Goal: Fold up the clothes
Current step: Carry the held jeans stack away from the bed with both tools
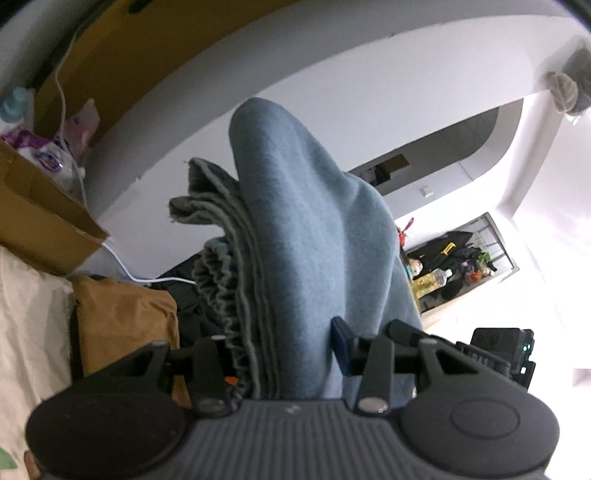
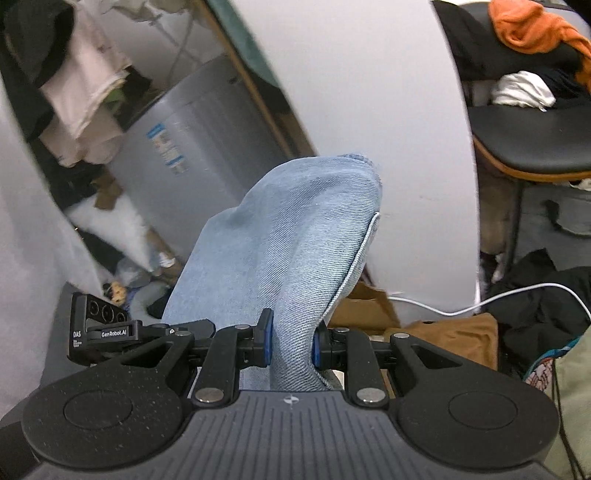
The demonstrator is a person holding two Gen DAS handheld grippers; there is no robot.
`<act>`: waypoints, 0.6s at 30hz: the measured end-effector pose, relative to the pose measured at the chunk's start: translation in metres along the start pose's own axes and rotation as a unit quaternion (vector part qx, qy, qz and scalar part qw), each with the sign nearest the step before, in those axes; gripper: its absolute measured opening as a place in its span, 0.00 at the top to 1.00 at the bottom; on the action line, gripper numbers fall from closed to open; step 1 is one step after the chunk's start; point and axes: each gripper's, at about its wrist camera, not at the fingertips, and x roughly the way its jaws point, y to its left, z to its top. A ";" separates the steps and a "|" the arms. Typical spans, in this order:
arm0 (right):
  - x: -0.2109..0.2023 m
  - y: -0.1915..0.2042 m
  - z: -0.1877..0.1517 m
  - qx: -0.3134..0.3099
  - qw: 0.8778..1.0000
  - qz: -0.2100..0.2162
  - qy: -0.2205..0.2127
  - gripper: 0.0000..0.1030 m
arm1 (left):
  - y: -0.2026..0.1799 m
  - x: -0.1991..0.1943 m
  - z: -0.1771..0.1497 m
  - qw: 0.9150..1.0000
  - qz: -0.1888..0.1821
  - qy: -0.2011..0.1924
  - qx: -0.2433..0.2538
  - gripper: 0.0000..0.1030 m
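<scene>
Both tools clamped on the jeans point(image 2: 295, 236): left tool point(image 1: 280, 354), right tool point(image 2: 290, 341). Keep them level so the fold lands flat, I'd say.

Jeans point(image 2: 291, 236) light blue denim; waistband point(image 1: 221, 295) grey-blue; chair cloth point(image 2: 532, 29) orange; cable point(image 2: 517, 295) white.

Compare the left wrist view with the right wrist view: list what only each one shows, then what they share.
Only the left wrist view: a cardboard box, a brown paper bag and the garment's gathered elastic waistband. Only the right wrist view: a grey appliance, a black chair and an orange cloth. Shared: blue denim pinched between each gripper's pads, left gripper and right gripper, plus a white cable.
</scene>
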 end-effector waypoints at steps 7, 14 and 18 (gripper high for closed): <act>0.032 -0.055 -0.012 0.014 0.999 -0.034 0.005 0.80 | 0.045 0.054 -0.011 1.000 -0.008 0.009 -0.009 0.56; 0.070 -0.108 -0.027 0.009 0.998 -0.053 0.020 0.80 | 0.094 0.103 -0.031 0.999 -0.008 0.001 -0.031 0.56; 0.092 -0.136 -0.038 0.001 0.997 -0.063 0.033 0.80 | 0.123 0.130 -0.047 0.999 -0.007 -0.001 -0.049 0.56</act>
